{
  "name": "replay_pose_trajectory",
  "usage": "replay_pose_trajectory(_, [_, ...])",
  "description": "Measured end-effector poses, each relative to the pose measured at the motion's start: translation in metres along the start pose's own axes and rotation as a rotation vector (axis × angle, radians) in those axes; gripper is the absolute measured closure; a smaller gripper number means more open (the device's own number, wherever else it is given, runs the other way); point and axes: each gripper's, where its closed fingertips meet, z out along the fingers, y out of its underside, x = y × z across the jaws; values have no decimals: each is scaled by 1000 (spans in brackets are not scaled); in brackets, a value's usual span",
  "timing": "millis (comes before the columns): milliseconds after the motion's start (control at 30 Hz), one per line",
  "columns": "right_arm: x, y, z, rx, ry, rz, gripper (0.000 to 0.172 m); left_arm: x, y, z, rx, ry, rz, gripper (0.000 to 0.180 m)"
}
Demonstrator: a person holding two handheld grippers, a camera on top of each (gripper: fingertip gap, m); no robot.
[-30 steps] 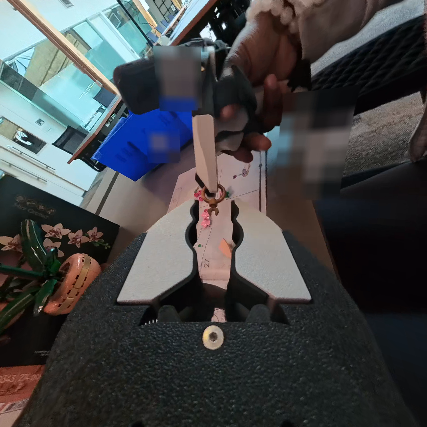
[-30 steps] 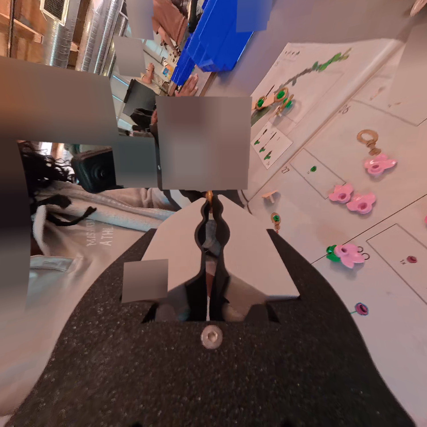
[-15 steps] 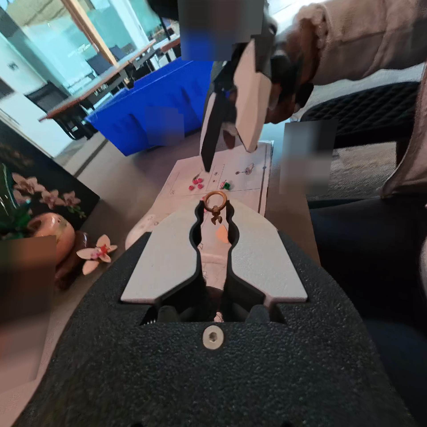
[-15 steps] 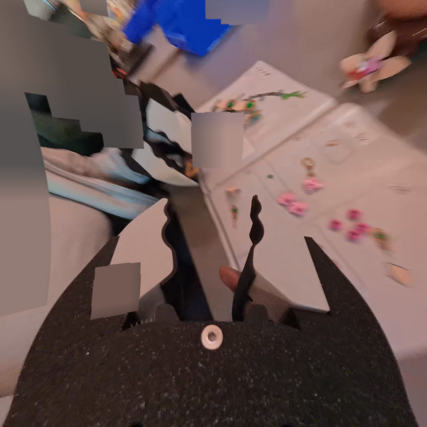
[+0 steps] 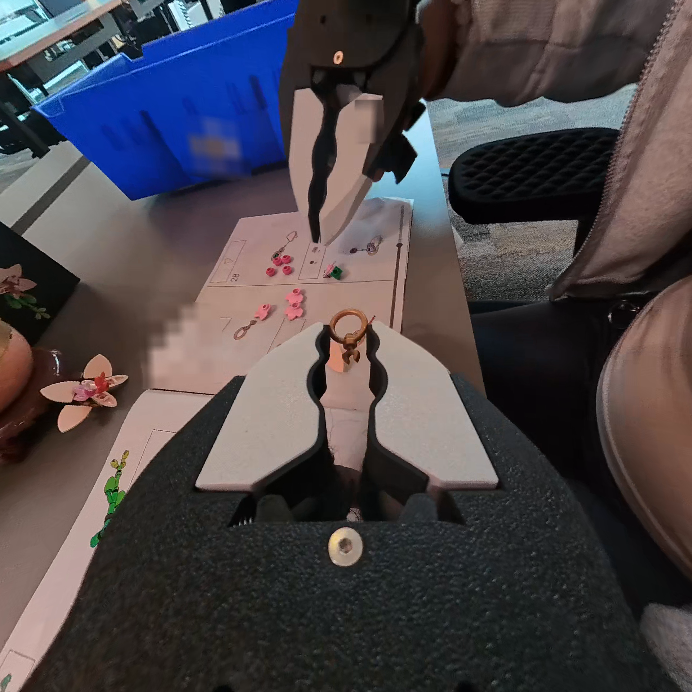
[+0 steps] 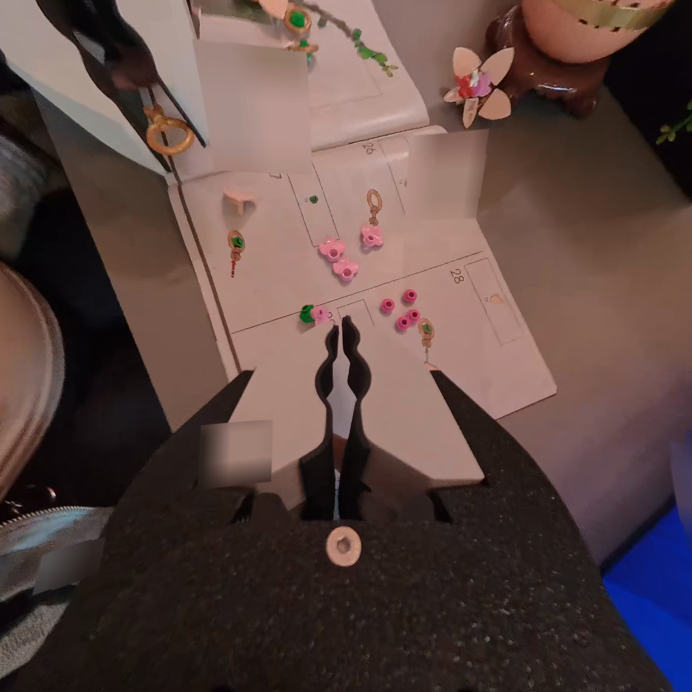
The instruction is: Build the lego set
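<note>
My left gripper point(image 5: 349, 328) is shut on a small gold ring piece point(image 5: 348, 325), held upright above an open instruction booklet point(image 5: 355, 299). The ring also shows in the right wrist view point(image 6: 170, 134), pinched between the left fingers. My right gripper point(image 6: 341, 325) is shut, and nothing shows between its tips. It points down at the booklet point(image 6: 262, 292), right beside a green-and-pink piece point(image 6: 313, 313). In the left wrist view it point(image 5: 318, 236) hangs over the far page. Pink flower pieces point(image 6: 339, 258) and dark pink round studs point(image 6: 402, 310) lie on the page.
A blue bin point(image 5: 168, 112) stands behind the booklet. A built orchid flower point(image 5: 88, 389) and a pink pot on a brown base point(image 6: 584, 30) stand to one side. A small tan piece point(image 6: 239, 198) lies on the page. A black chair point(image 5: 524, 168) and a person's jacket lie past the table edge. The grippers' ends are close to 10 centimetres from one another.
The right gripper held the gold ring between the left fingers. The left shut on it, the right opened, pulled away, then shut again over the booklet. The left gripper keeps the ring.
</note>
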Motion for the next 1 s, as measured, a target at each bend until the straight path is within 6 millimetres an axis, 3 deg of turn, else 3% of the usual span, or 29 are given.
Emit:
replay_pose_trajectory(300, [-24, 0, 12, -32, -79, -59, 170, 1, 1, 1, -14, 9, 2, 162])
replay_pose_trajectory(533, [-18, -1, 1, -81, -102, -58, 160, 1, 0, 1, -4, 0, 6, 162])
replay_pose_trajectory(800, [-27, 7, 12, -32, -68, -34, 156, -2, 0, 0, -1, -10, -8, 162])
replay_pose_trajectory(1000, [-24, 3, 18, -23, -57, -79, 164, -5, 6, 5, -53, -42, -1, 162])
